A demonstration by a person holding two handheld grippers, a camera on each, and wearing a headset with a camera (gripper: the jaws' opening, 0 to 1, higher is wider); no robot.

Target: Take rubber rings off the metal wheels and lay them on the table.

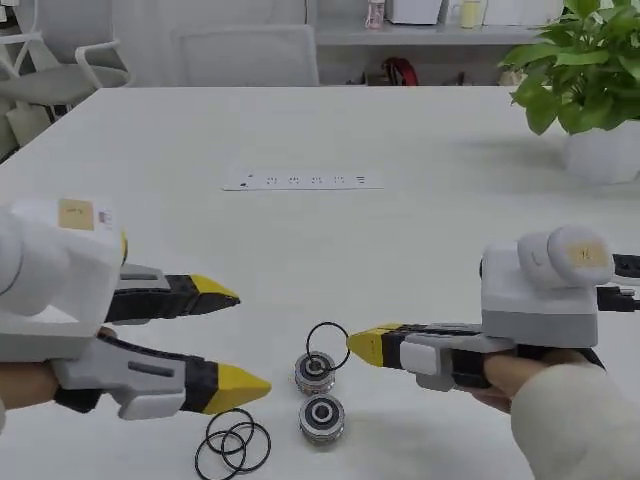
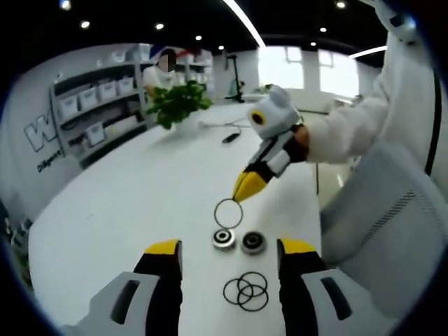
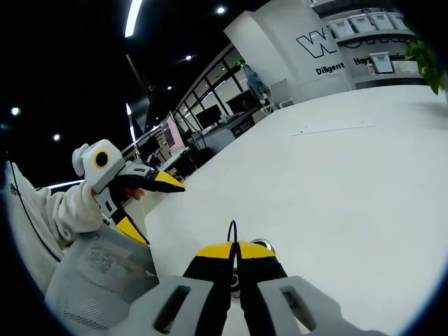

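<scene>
White counter (image 1: 300,250), near edge: one rubber ring (image 1: 327,324) hangs pinched in the right gripper's (image 1: 362,345) closed fingers, just above the farther metal wheel (image 1: 315,370). The laid rings (image 1: 232,442) lie left of it, nearer that edge, by the left gripper's (image 1: 240,340) wide-open, empty fingers.
</scene>
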